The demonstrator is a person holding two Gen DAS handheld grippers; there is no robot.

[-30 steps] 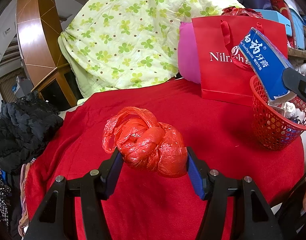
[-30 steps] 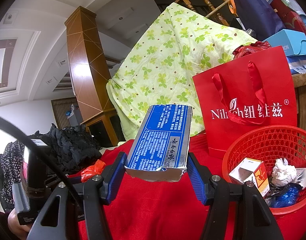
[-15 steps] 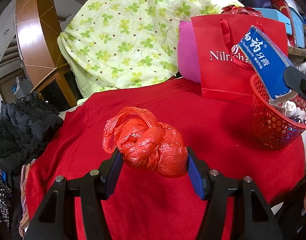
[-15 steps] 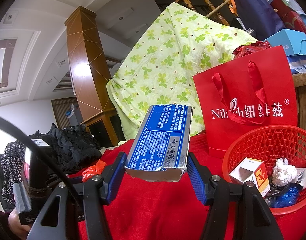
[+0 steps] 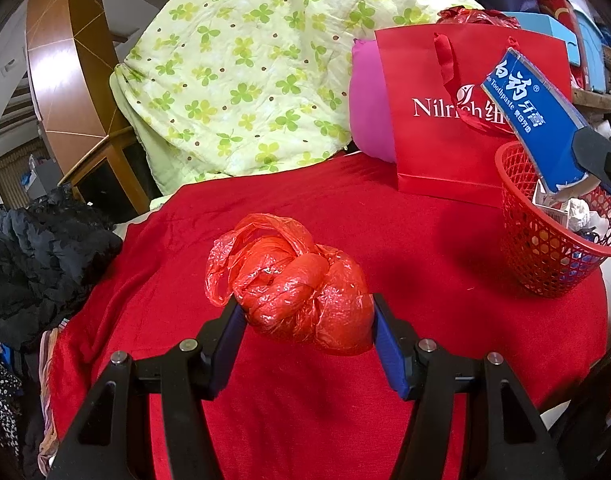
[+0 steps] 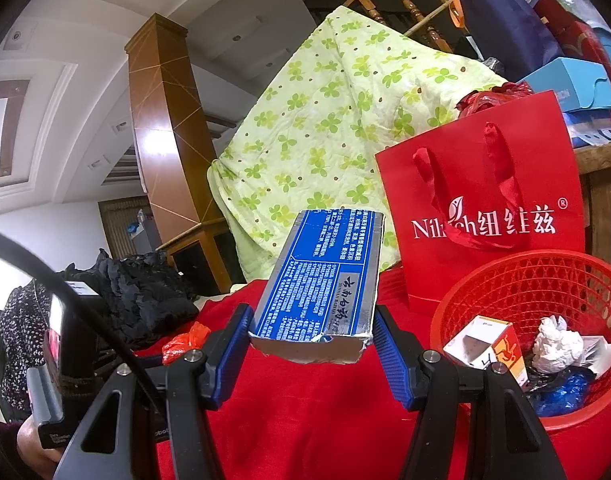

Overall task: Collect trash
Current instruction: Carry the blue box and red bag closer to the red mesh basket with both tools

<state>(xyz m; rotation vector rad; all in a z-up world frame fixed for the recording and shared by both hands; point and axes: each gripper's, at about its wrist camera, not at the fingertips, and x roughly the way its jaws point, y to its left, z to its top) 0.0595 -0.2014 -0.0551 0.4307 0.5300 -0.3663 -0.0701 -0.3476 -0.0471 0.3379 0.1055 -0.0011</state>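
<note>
L claw (image 5: 305,320): my pads clamp a knotted red bag (image 5: 301,292) from both sides, held above the red cloth (image 5: 405,240), no contact w/ it. Loose bag end sticks out at 10 o'clock.

R claw (image 6: 311,340): my pads grip a blue toothpaste box (image 6: 321,280) by its torn lower end; box tilts up toward 1 o'clock. In L view the box (image 5: 533,120) hangs over the bin's rim at 2 o'clock.

Bin (image 6: 517,288): red mesh, on cloth at 3 o'clock in R view, just in front of red gift bag (image 6: 485,200). Inside: small carton (image 6: 485,344), crumpled paper (image 6: 557,344), blue wrap.

Quilt (image 5: 245,72) at 12 o'clock behind cloth.
</note>
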